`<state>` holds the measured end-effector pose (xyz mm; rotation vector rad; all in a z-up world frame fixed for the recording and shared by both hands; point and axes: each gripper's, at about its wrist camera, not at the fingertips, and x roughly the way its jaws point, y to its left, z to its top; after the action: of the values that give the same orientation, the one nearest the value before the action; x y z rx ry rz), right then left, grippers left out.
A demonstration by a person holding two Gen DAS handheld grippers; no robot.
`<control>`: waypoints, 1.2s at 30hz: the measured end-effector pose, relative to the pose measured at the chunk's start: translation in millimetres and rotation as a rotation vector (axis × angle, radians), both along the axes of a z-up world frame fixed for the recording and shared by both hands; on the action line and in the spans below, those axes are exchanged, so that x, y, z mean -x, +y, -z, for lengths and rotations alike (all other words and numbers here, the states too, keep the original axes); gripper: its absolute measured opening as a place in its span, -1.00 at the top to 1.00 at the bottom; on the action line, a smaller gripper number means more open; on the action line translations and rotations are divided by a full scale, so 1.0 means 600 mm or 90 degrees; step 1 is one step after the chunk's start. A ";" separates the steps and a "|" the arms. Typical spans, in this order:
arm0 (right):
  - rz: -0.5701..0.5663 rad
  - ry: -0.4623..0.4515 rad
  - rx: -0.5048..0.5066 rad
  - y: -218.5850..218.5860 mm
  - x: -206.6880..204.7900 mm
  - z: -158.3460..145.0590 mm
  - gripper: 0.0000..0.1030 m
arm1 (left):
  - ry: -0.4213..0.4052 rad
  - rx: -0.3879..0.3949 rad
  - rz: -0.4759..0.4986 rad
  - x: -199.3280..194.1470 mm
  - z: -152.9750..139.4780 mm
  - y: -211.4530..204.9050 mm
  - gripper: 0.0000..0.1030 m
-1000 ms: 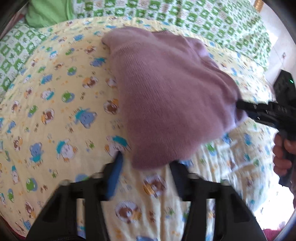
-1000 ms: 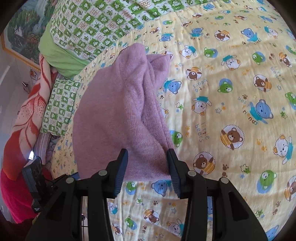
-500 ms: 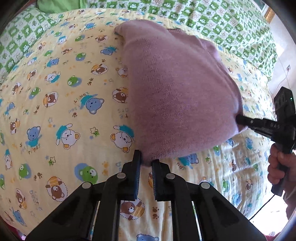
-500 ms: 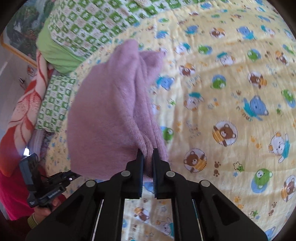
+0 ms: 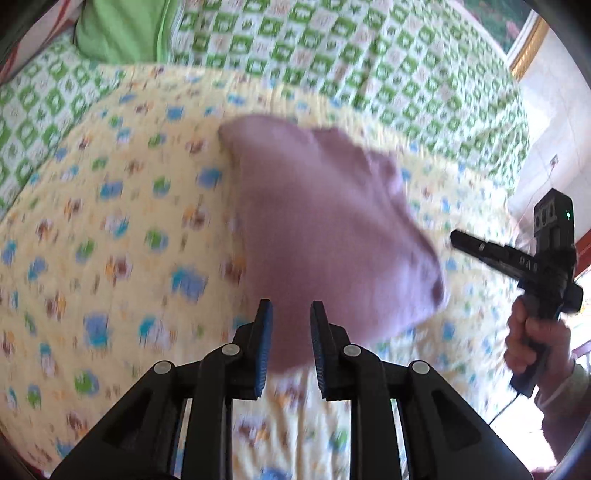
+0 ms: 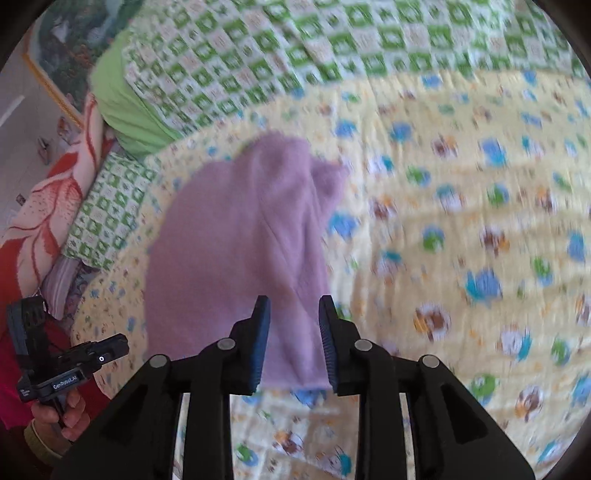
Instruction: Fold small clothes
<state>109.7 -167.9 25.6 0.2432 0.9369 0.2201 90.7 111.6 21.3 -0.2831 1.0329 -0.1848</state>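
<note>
A small mauve knitted garment (image 5: 325, 236) lies folded on the yellow cartoon-bear quilt (image 5: 110, 229); it also shows in the right wrist view (image 6: 240, 258). My left gripper (image 5: 291, 314) is open, its blue-padded jaws apart over the garment's near corner, holding nothing. My right gripper (image 6: 293, 308) is open over the garment's near edge, empty. The right gripper also shows in the left wrist view (image 5: 458, 236), just clear of the garment's right side. The left gripper shows in the right wrist view (image 6: 118, 343), left of the garment. Both views are motion-blurred.
A green-and-white checked blanket (image 5: 332, 55) and a green pillow (image 5: 118, 33) lie at the far side of the bed. A red floral blanket (image 6: 40, 206) hangs at the left in the right wrist view. A framed picture (image 6: 66, 44) stands behind.
Both grippers were shut on the garment's near corners half a second ago; both have opened, let go and pulled back. The garment now lies further from the cameras.
</note>
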 end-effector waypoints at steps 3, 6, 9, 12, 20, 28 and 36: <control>-0.032 -0.008 -0.008 0.039 -0.040 -0.007 0.45 | -0.010 0.016 0.001 -0.050 -0.005 -0.014 0.60; -0.040 0.013 -0.011 0.061 -0.087 0.018 0.45 | 0.009 0.029 0.011 -0.083 0.010 -0.028 0.56; 0.010 0.058 0.021 0.044 -0.127 0.061 0.45 | 0.042 0.036 0.011 -0.103 0.045 -0.036 0.55; 0.035 0.121 0.037 0.017 -0.156 0.115 0.46 | 0.059 0.031 0.005 -0.115 0.077 -0.049 0.56; 0.015 0.099 0.053 0.016 -0.162 0.103 0.44 | 0.040 0.001 0.001 -0.112 0.067 -0.064 0.30; 0.004 0.020 0.038 0.021 -0.041 0.031 0.27 | 0.016 -0.007 -0.049 -0.029 0.047 -0.050 -0.27; 0.006 0.028 0.027 0.026 0.046 0.037 0.23 | 0.031 -0.015 -0.043 0.048 0.065 -0.050 -0.27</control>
<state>82.0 -152.4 3.3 0.2141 0.9831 0.1858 61.8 81.5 -18.0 -0.3024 1.0719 -0.1049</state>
